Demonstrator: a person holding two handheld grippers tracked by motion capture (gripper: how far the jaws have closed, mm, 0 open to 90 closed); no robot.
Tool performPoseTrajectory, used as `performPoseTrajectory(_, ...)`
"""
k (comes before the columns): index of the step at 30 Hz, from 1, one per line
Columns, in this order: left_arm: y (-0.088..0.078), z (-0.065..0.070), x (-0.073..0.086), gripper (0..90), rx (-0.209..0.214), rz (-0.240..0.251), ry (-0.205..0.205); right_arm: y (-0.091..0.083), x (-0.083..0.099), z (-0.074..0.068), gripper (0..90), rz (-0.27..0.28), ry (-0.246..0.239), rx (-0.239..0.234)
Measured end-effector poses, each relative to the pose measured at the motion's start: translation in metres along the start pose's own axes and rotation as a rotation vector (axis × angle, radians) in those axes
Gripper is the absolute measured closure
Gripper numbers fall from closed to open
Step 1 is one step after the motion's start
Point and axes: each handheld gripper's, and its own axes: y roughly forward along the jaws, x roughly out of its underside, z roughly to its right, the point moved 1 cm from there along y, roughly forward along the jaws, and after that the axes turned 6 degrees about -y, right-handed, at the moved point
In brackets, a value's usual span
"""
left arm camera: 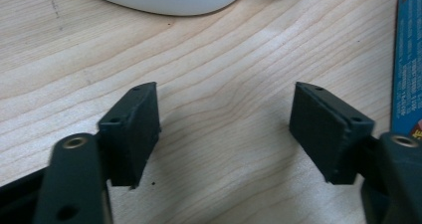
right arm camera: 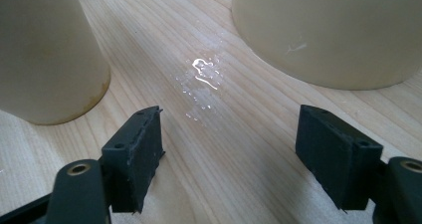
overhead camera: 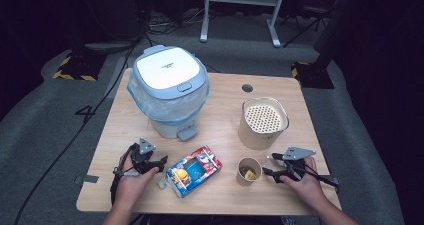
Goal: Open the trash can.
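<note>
While resting low on the wooden table [overhead camera: 120,120], left gripper [overhead camera: 150,164] at lower left of the high view: jaws spread wide, nothing between them, bare wood in the gap in its own view [left arm camera: 226,134]. Just right of it, a colourful carton [overhead camera: 192,171] lying flat near bottom centre. Right gripper [overhead camera: 272,165] at lower right, likewise released and empty [right arm camera: 229,154]. Just left of it, a small paper cup [overhead camera: 248,171] with something yellow inside. Above that, a larger cream container [overhead camera: 262,124] with a perforated top. Upper left: a lidded bin [overhead camera: 169,87] lined with a plastic bag. Between cup and container, a small wet patch [right arm camera: 201,79].
</note>
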Motion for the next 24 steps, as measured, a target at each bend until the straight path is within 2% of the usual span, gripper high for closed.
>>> performPoseTrajectory(4,-0.001,-0.004,0.000,37.8,0.021,0.005,0.024,0.001,0.000,0.001,26.6,0.000,-0.003,0.001)
performPoseTrajectory(8,-0.008,-0.006,-0.002,45.0,0.022,-0.030,0.048,0.001,0.000,0.001,26.6,0.000,-0.003,0.001)
performPoseTrajectory(11,-0.014,-0.004,-0.004,50.6,0.039,-0.027,0.061,0.000,0.000,0.001,26.6,0.000,-0.003,0.001)
performPoseTrajectory(14,-0.025,-0.001,-0.009,52.2,0.056,-0.013,0.070,0.000,0.000,0.001,26.6,0.000,-0.003,0.001)
performPoseTrajectory(15,-0.031,0.000,-0.012,55.4,0.074,-0.015,0.073,0.001,0.000,0.001,26.6,0.000,-0.003,0.001)
performPoseTrajectory(19,-0.043,0.004,-0.021,58.2,0.101,0.001,0.106,0.001,0.000,0.001,26.6,0.000,-0.002,0.001)
performPoseTrajectory(24,-0.058,0.008,-0.032,62.0,0.137,0.017,0.114,0.000,0.000,0.001,26.6,0.000,-0.003,0.001)
